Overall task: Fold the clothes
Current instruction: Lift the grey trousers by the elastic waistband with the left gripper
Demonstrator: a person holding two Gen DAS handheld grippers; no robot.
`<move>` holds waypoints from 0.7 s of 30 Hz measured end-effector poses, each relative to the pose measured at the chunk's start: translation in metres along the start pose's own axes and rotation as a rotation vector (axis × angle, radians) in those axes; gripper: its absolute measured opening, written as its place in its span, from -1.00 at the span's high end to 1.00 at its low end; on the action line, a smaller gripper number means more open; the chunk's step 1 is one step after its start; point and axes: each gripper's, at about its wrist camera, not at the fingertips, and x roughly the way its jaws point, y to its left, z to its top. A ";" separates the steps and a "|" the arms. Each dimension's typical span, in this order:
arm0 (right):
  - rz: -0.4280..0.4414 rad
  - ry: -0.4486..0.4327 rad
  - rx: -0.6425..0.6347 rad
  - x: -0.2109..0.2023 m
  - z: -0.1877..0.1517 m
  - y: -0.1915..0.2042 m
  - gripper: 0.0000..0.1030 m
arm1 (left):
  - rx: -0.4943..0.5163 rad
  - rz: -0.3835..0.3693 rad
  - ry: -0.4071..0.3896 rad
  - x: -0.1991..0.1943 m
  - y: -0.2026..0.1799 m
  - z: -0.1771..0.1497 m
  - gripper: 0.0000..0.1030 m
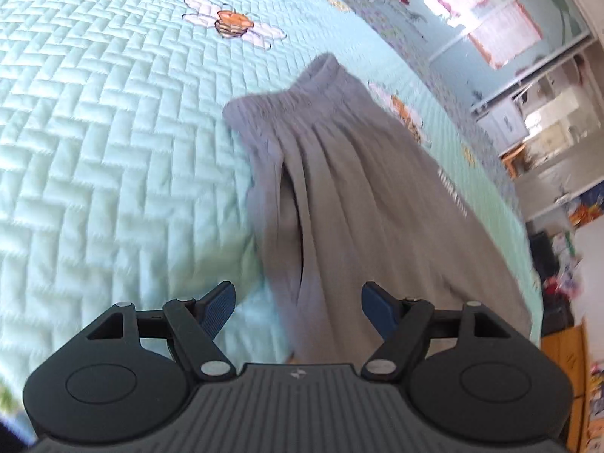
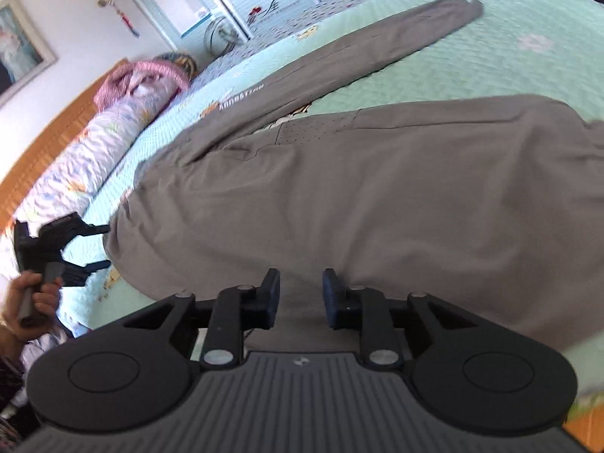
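Note:
Grey trousers (image 1: pixel 351 204) lie flat on a mint-green quilted bedspread (image 1: pixel 113 132), with the gathered waistband (image 1: pixel 302 94) at their far end. My left gripper (image 1: pixel 298 298) hovers open over the near part of the trousers, blue pads wide apart and nothing between them. In the right wrist view the trousers (image 2: pixel 377 204) fill the middle, and one leg (image 2: pixel 396 34) stretches away to the upper right. My right gripper (image 2: pixel 301 292) is open at the cloth's near edge with a narrow gap between its pads. A hand (image 2: pixel 26 302) holds the left gripper (image 2: pixel 102 247) just beside the trousers' left edge.
A floral bolster pillow (image 2: pixel 75 158) and a pink blanket (image 2: pixel 136 79) lie against the wooden headboard (image 2: pixel 41 143). The bed's edge (image 1: pixel 528 264) runs down the right side, with furniture and clutter beyond it. Sliding wardrobe doors (image 1: pixel 509 37) stand past the bed.

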 end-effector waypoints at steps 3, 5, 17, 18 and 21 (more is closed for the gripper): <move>0.007 -0.061 0.076 -0.012 -0.005 -0.005 -0.11 | -0.042 -0.046 -0.031 0.007 0.006 0.008 -0.49; -0.014 -0.113 0.115 -0.021 -0.007 -0.007 -0.27 | -0.057 -0.052 -0.038 0.010 0.010 0.015 -0.48; -0.244 -0.409 0.408 -0.108 -0.051 -0.071 -0.27 | -0.049 -0.033 -0.078 0.005 0.016 0.025 0.87; -0.248 -0.418 0.425 -0.108 -0.052 -0.078 -0.27 | -0.014 -0.018 -0.081 0.001 0.012 0.021 0.90; -0.241 -0.425 0.447 -0.101 -0.049 -0.092 -0.27 | 0.042 0.019 -0.093 -0.004 0.003 0.017 0.92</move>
